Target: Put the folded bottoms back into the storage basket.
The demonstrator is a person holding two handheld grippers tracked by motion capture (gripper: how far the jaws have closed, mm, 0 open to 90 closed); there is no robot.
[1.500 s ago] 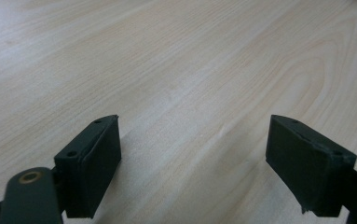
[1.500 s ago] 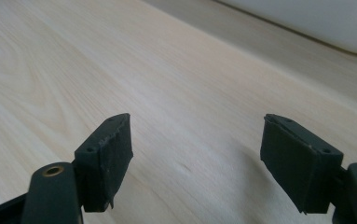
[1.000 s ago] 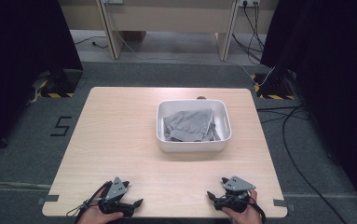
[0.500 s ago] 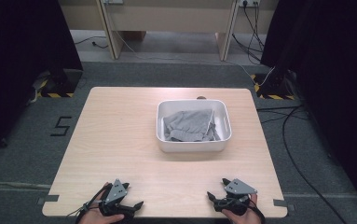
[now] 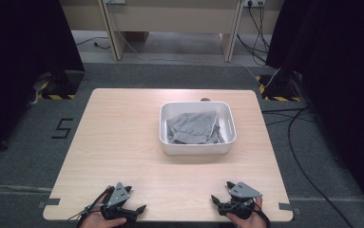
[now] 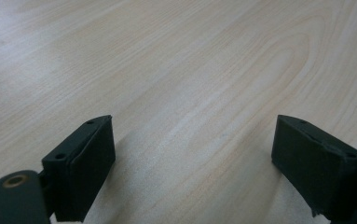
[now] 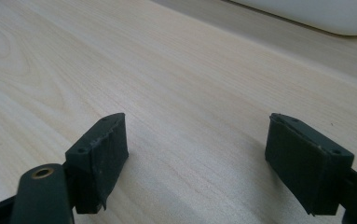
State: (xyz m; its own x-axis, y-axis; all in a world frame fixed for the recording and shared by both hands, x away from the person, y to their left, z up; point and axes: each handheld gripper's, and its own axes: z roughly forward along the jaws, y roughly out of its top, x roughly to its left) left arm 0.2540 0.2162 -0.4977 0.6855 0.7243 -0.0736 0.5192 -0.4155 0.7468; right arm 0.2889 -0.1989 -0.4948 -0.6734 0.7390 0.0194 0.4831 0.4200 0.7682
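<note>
Grey cloth is lying bunched inside the white tub, mid-table, well apart from both grippers. Left gripper & right gripper are sitting near the table edge on the person's side of the tub, jaws spread wide, holding nothing. Risk: pinching one loose fold could be dragging the tub along w/ the cloth

1. Person's hands cut off by the bottom edge in the high view.
2. White rectangular plastic tub clipped by the top edge in the right gripper view.
3. Crumpled grey cloth partly hidden behind the tub wall; garment type unreadable.
4. Small dark object behind the tub: too small to identify.
</note>
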